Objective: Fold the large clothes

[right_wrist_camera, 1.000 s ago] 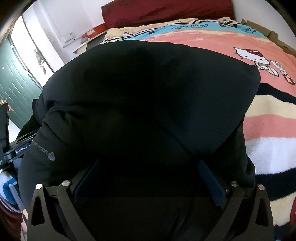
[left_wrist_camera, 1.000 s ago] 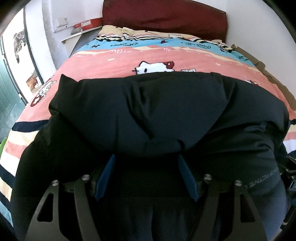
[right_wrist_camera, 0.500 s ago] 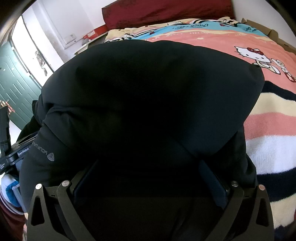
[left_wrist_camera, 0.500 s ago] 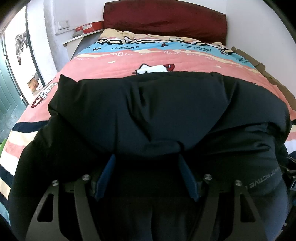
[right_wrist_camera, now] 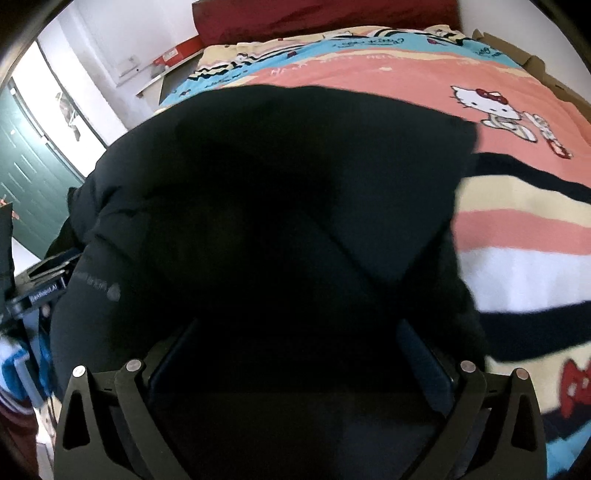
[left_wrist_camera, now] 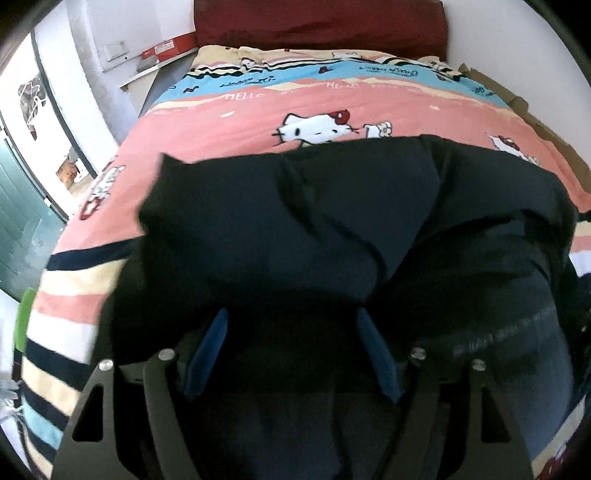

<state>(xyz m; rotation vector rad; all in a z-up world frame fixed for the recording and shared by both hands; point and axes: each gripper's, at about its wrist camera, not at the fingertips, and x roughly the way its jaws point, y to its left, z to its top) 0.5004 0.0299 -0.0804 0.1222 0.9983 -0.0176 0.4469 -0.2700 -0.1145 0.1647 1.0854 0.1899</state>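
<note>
A bulky black jacket [left_wrist_camera: 314, 221] lies folded over on the bed and fills most of both views. My left gripper [left_wrist_camera: 291, 325] has its blue pads [left_wrist_camera: 214, 343] pushed into the near fold. Creases run to the right pad, so the fabric is pinched between the jaws, which are opening a little. In the right wrist view the jacket [right_wrist_camera: 277, 184] bulges over my right gripper [right_wrist_camera: 295, 332]. Its jaws stand wide with dark cloth filling the gap, and it is too dark to see whether the pads press. A sleeve with grey lettering [left_wrist_camera: 509, 332] lies at the right.
The bed carries a pink, blue and striped cartoon-cat blanket [left_wrist_camera: 332, 99], with a dark red headboard [left_wrist_camera: 317, 18] behind. A green door [right_wrist_camera: 26, 177] and a white shelf [left_wrist_camera: 155, 70] stand to the left. Cardboard [left_wrist_camera: 517, 99] lines the bed's right side.
Both grippers have risen a little with the jacket's near fold. The jacket's far left corner has drawn in towards the middle, and more of the blanket shows beyond it.
</note>
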